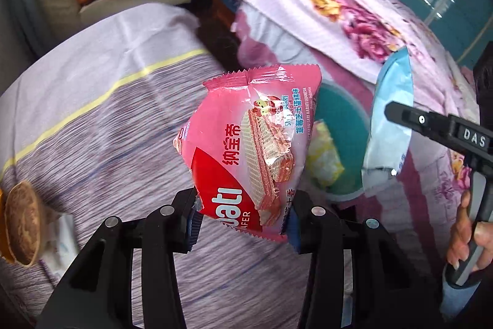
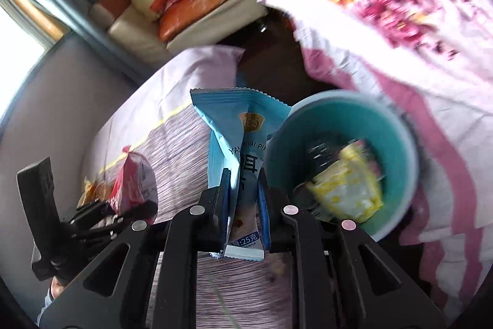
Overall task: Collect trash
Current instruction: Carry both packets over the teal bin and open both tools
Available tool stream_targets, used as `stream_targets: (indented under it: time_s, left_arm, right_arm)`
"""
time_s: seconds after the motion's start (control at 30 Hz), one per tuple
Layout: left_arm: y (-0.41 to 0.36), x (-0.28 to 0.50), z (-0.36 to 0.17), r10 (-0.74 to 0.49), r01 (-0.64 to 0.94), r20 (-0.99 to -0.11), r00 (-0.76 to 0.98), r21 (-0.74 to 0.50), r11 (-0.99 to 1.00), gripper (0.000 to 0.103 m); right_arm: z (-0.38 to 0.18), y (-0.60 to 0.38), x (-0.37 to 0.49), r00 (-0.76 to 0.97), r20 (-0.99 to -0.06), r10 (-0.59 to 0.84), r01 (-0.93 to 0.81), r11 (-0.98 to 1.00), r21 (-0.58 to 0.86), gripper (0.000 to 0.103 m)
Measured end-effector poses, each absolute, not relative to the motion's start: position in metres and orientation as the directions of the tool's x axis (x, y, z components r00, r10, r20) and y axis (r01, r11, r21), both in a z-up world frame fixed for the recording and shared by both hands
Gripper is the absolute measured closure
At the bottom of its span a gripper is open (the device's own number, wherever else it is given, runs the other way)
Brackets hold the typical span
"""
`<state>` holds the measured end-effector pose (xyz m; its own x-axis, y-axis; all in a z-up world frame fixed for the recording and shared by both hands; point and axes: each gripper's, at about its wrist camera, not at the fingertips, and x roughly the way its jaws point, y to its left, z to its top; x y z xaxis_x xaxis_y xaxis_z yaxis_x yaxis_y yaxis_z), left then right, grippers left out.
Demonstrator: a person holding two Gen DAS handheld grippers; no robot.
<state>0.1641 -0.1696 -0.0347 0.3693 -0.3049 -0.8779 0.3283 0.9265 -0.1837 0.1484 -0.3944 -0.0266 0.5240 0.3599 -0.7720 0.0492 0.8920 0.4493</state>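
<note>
My left gripper (image 1: 243, 215) is shut on the lower end of a pink wafer wrapper (image 1: 249, 141), which stands up between the pads above the bed. To its right, my right gripper (image 1: 389, 110) holds a light blue snack wrapper (image 1: 393, 79). In the right wrist view the right gripper (image 2: 245, 196) is shut on that blue wrapper (image 2: 237, 137), just left of a teal bin (image 2: 400, 144). A yellow wrapper (image 2: 348, 190) lies inside the bin. The left gripper (image 2: 107, 211) with the pink wrapper (image 2: 135, 184) shows at the left.
The bed sheet (image 1: 107, 128) is striped grey-purple with a yellow line. A floral pink quilt (image 1: 339, 5) is heaped behind the teal bin (image 1: 342, 113). A brown round object (image 1: 21, 227) and other packets lie at the left. A sofa (image 2: 185, 20) with cushions stands behind. A person's hand (image 1: 468, 233) grips the right handle.
</note>
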Motion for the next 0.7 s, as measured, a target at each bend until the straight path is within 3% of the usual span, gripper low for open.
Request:
stream_targets:
  time_s: [0.3,0.7]
  left_arm:
    - [-0.237,0.172,-0.042,-0.339,0.393,-0.877,0.341,-0.194,0.899,0.058]
    - [-0.281,0.182,-0.063,-0.327,0.437,-0.895,0.304,-0.174,0.882,0.058]
  right_arm:
    - [-0.022,-0.454,0.138,0.575,-0.773,0.270,0.123,0.905,0.408,0.087]
    - [-0.042,-0.479,0.144,0.559,-0.788,0.258,0.151,0.903,0.403,0.087]
